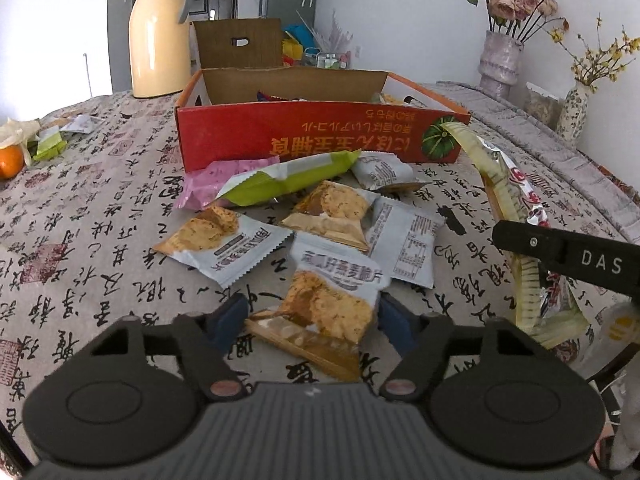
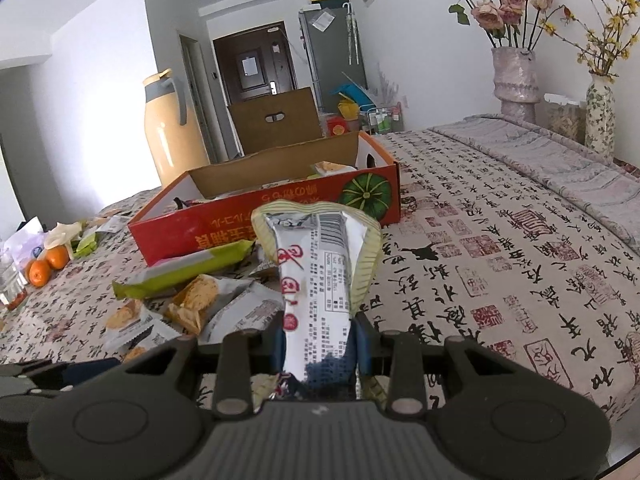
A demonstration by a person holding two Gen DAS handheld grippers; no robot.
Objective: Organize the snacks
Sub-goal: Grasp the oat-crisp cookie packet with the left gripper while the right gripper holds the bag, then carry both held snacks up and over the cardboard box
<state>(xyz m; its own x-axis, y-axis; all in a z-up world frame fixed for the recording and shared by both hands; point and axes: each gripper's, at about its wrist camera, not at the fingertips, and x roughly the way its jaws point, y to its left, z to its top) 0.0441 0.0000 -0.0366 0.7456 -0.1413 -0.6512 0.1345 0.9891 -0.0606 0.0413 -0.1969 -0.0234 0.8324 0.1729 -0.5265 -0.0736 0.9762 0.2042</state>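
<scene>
My left gripper (image 1: pixel 312 320) tips down toward the table (image 1: pixel 100 240), low over the pile of snacks. Its two blue fingers (image 1: pixel 228 318) are spread apart, one on each side of a cracker packet (image 1: pixel 324 312). I cannot tell if the fingers touch it yet. The packet lies flat on the cloth. Its long side runs away from me, with the writing end far and the brown picture end near.

My right gripper (image 2: pixel 316 340) also tips down a bit and points toward the red box (image 2: pixel 280 216). Its fingers (image 2: pixel 362 344) are pinching a long silver snack bag (image 2: pixel 316 280). The bag is up off the table. It sticks straight out from my fingers, and its long side points at the box. The far end fans out wide with a pale green striped edge. From my left camera I see this same bag (image 1: pixel 516 200) leaning up and away, with the black right finger (image 1: pixel 568 256) across it.

More cracker packets (image 1: pixel 224 240) lie just past my left gripper, some overlapping. A long green bar (image 1: pixel 280 180) and a pink packet (image 1: pixel 216 180) lie sideways right in front of the red box. The box is open on top, and a few snacks are already inside. A yellow jug (image 1: pixel 160 36) stands behind it on the left. Oranges (image 2: pixel 46 266) sit far off to the left.
</scene>
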